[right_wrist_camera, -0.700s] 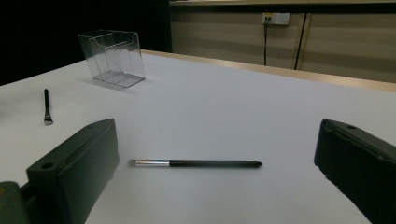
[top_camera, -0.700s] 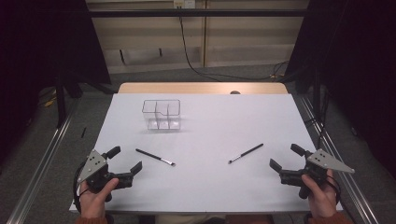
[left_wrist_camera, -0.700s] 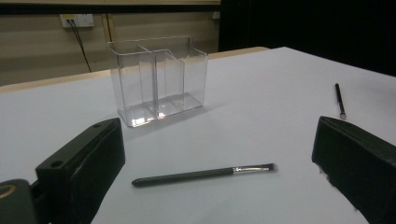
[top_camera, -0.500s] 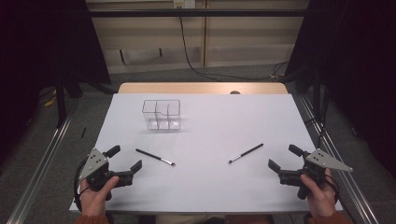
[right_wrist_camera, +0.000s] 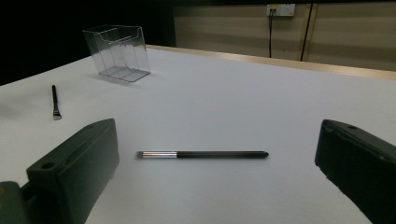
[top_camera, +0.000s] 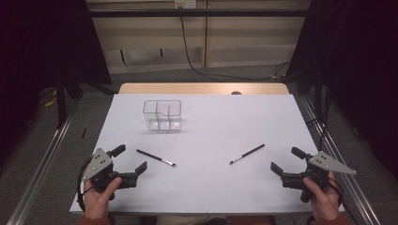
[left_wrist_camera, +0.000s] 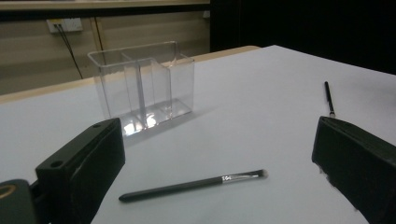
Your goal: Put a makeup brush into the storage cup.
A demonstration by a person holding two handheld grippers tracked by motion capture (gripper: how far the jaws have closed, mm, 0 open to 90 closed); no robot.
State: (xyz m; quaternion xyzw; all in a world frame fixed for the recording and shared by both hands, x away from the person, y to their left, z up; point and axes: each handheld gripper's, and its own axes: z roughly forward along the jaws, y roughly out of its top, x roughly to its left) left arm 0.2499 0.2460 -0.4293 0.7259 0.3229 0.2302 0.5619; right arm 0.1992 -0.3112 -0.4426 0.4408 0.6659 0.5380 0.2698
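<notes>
Two thin black make-up brushes lie on the white table. The left brush is just ahead of my left gripper, whose jaws stand wide apart with nothing between them. The right brush lies crosswise in front of my right gripper, also open and holding nothing. A clear plastic organizer with several compartments stands upright at the back left and looks empty. Each gripper view also shows the other side's brush farther off.
The table's wooden far edge runs behind the organizer. Metal rails flank the table on both sides. A cable hangs down the back wall. White surface lies open between the two brushes.
</notes>
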